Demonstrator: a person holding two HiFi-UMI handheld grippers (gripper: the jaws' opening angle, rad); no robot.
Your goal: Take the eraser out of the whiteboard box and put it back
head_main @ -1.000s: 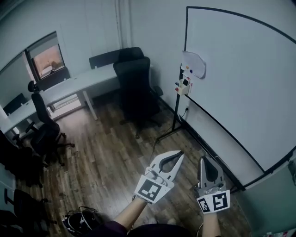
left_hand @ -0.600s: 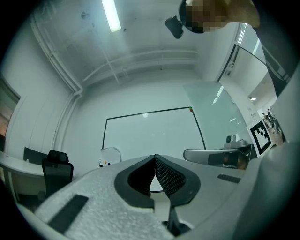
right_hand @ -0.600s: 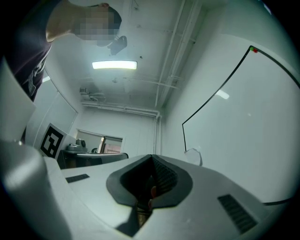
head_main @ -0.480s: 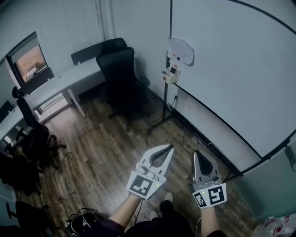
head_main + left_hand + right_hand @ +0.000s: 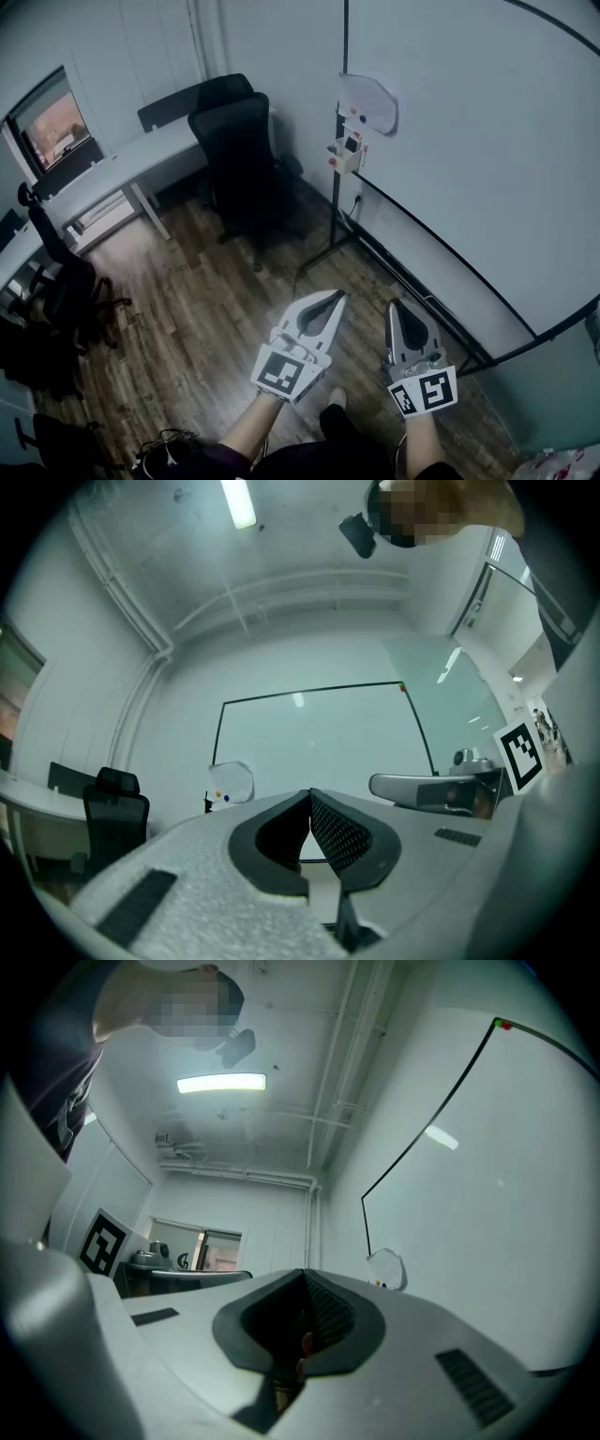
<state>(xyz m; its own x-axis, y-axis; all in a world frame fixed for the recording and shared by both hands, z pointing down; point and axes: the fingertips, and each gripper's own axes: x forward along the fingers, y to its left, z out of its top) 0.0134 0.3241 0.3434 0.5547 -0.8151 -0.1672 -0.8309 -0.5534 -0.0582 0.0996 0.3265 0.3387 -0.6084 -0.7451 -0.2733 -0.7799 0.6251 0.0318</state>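
The small cream whiteboard box (image 5: 347, 155) hangs on the left edge of the big whiteboard (image 5: 487, 169), below a white rounded sheet (image 5: 367, 103). Something dark sits in the box; I cannot tell if it is the eraser. My left gripper (image 5: 335, 297) and right gripper (image 5: 397, 306) are held side by side over the wooden floor, far short of the box, both shut and empty. The left gripper view shows its jaws (image 5: 309, 795) meeting below the whiteboard (image 5: 319, 733), and the right gripper view shows its tips (image 5: 303, 1274) touching, with the white sheet (image 5: 386, 1267) to their right.
A black office chair (image 5: 234, 159) stands left of the whiteboard's stand leg (image 5: 328, 253). A white desk (image 5: 122, 173) runs along the back wall. More dark chairs (image 5: 66, 281) and cables (image 5: 164, 445) lie at the left. The person's foot (image 5: 333, 400) shows below the grippers.
The view has moved closer to the whiteboard, and the box now sits further left and higher in view. Both grippers came along, still shut, and sit slightly further left.
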